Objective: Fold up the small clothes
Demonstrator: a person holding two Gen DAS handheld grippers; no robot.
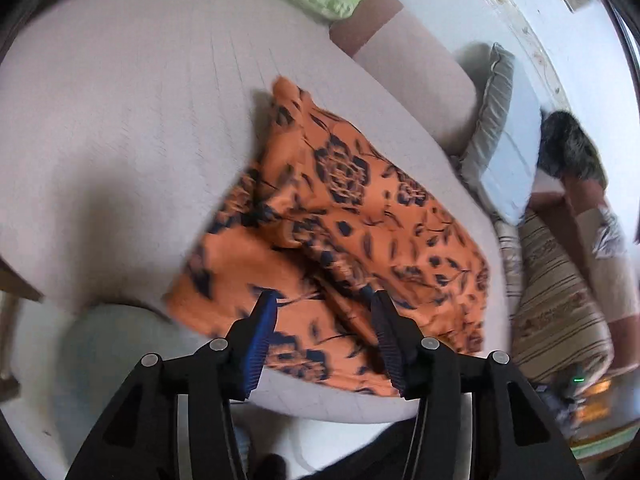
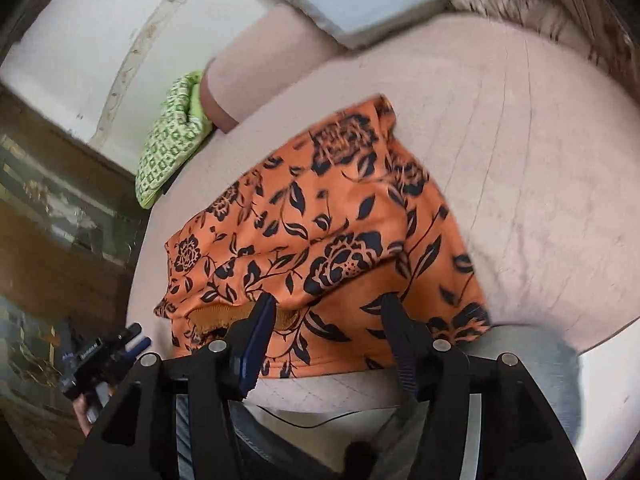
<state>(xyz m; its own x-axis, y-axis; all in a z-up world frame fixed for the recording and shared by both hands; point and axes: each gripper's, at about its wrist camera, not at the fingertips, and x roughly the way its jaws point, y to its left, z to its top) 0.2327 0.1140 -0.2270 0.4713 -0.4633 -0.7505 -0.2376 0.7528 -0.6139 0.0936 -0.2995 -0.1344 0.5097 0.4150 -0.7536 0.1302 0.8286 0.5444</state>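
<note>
orange floral garment (image 1: 340, 236) part-folded on the sofa seat (image 1: 120, 128), both claws parted and empty above its near edge.
risk: loose upper layers may slide or spring open, spoiling the fold. beyond the garment: grey cushion (image 1: 494, 120), green patterned cloth (image 2: 168, 152); left claw (image 1: 324, 300), right claw (image 2: 326, 302) unobstructed.

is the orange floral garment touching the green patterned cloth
Apart. In the right wrist view, bare pink cushion shows between the orange garment and the green cloth; the left wrist view shows the same gap.
</note>
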